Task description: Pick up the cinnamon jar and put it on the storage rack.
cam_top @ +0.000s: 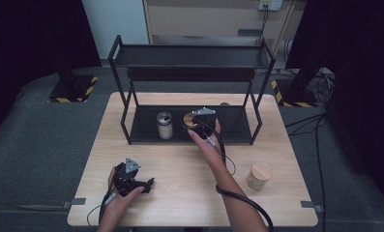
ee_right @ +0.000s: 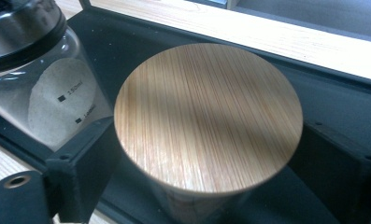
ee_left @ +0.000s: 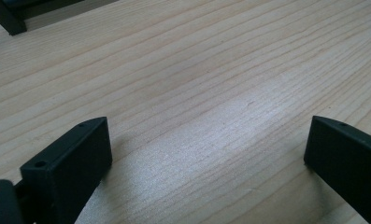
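Observation:
A glass jar with a round wooden lid stands on the lower shelf of a black metal rack. My right gripper reaches into the shelf with one jaw on each side of the lid's rim. The jaws stand about as wide as the lid, and I see no pad pressing on the jar. My left gripper rests low over the wooden table near its front left, jaws wide apart with only bare wood between them.
A glass jar with a metal lid stands on the same shelf, close to the left of the wooden-lidded one. A second wooden-lidded jar sits on the table's right side. The rack's upper shelf overhangs the lower one.

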A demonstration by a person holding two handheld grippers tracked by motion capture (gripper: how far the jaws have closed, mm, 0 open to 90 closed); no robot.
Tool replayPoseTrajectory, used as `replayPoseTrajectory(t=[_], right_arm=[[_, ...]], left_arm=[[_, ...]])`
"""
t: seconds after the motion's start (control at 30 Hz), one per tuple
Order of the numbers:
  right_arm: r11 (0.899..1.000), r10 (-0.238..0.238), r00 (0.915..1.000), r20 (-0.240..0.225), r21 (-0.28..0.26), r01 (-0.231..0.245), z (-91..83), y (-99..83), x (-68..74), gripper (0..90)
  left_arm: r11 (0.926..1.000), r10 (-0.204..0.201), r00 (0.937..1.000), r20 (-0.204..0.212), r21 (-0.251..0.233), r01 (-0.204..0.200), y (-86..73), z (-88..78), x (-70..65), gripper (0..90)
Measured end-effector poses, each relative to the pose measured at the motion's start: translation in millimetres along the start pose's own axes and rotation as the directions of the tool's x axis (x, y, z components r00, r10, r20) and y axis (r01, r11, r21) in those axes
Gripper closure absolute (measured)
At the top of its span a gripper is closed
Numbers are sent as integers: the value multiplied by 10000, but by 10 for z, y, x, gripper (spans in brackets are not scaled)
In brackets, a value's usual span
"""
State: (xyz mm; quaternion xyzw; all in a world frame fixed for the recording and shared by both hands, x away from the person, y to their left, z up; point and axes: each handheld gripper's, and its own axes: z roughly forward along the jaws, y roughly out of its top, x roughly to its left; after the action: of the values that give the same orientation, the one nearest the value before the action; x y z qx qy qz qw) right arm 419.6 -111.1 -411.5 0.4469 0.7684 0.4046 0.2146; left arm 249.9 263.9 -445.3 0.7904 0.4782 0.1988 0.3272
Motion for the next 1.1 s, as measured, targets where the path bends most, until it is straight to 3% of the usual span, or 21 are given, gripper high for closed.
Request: replayPoseTrajectory(t=[0.23,1.1], right_arm=[[9999,-14,10000,89,-128,15,-75,-26,13,40],[9987,-346,9992,-204,-375,338,-513,-10,82,39]], left_arm=[[10000,-12,10000,-3,-1,12,0,1,-1,0],[10000,-24,10000,-1,3,24,2,3,-2,0]])
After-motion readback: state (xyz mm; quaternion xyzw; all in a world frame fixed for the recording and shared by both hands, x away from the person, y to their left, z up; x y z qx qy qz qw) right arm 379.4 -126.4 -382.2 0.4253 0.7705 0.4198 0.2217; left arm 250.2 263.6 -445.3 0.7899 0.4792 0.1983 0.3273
